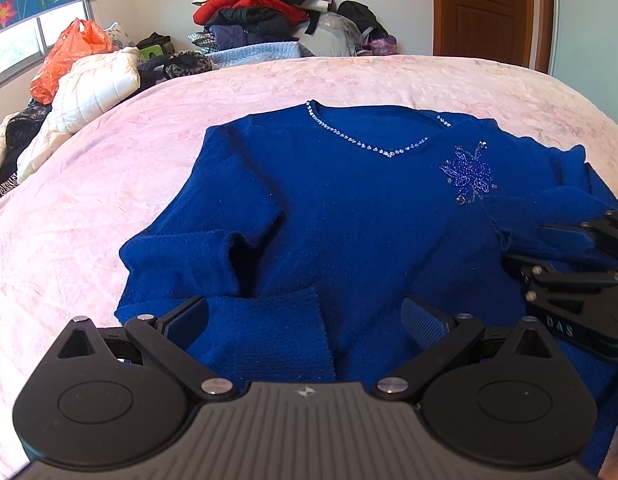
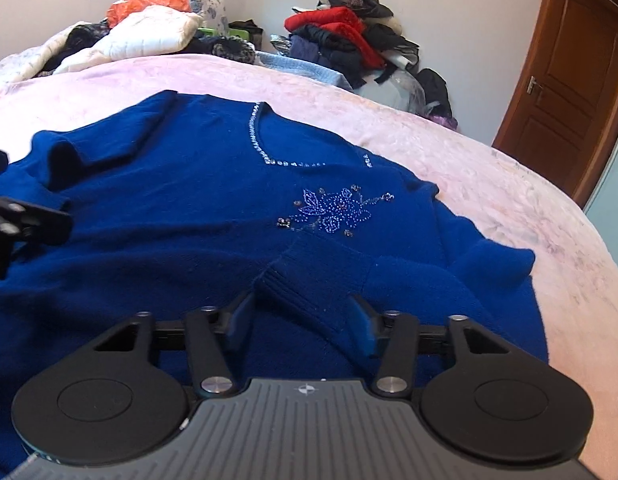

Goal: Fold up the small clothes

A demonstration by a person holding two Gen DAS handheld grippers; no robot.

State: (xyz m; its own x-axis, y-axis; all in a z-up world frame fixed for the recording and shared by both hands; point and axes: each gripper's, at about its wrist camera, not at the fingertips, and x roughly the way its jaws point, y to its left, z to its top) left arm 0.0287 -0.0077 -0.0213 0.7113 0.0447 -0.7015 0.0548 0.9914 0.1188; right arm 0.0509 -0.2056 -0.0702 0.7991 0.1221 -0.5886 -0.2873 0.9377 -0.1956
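A royal blue sweater [image 1: 349,208] lies face up on the pink bedspread [image 1: 109,200], with a rhinestone V-neck and a beaded flower [image 2: 333,212] on the chest. Both sleeves are folded in over the body. My left gripper [image 1: 305,320] is open wide, low over the hem, and the left sleeve's ribbed cuff [image 1: 269,332] lies between its fingers, close to the left one. My right gripper [image 2: 303,322] straddles the other ribbed cuff [image 2: 313,276] with its jaws part way apart; the pads do not visibly squeeze it. It also shows at the right edge, the right gripper [image 1: 529,246].
Heaps of clothes [image 1: 261,12] are piled behind the bed's far edge, with a white quilted coat [image 1: 97,84] and an orange plastic bag [image 1: 69,56] at the far left. A wooden door [image 2: 569,80] stands on the right. Bare bedspread surrounds the sweater.
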